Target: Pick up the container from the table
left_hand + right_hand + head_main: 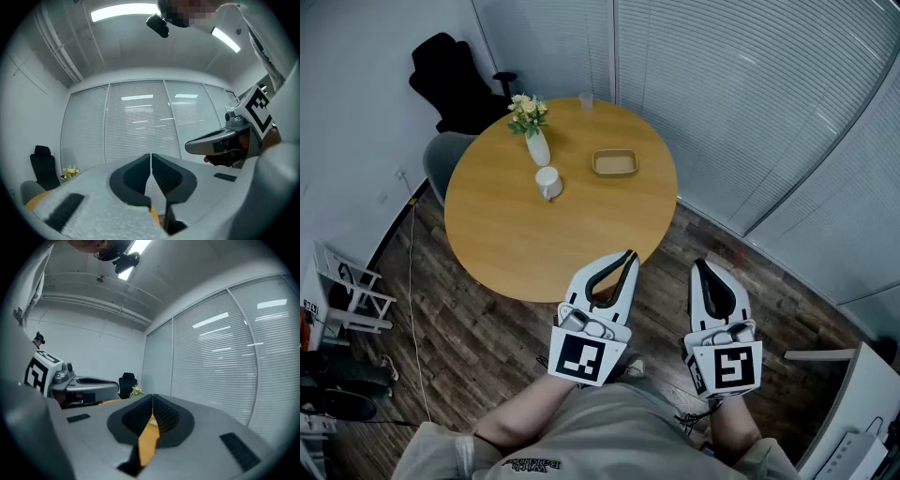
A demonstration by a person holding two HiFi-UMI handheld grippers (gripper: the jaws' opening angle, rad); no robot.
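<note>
Head view: the shallow tan rectangular container (614, 163) sits far across the round wooden table (516, 244), well apart from the left gripper (627, 256) and right gripper (700, 266), both closed tight and empty. Likely pre-approach; the next move calls for reaching forward and spreading the jaws.

The left hand-held gripper (629, 257) hides part of the table's (516, 234) near rim.

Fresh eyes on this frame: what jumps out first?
The round wooden table fills the head view, with the shallow container on its far side, beside a white mug and a flower vase. The left gripper and right gripper hover by its near edge, both shut, empty.
</note>
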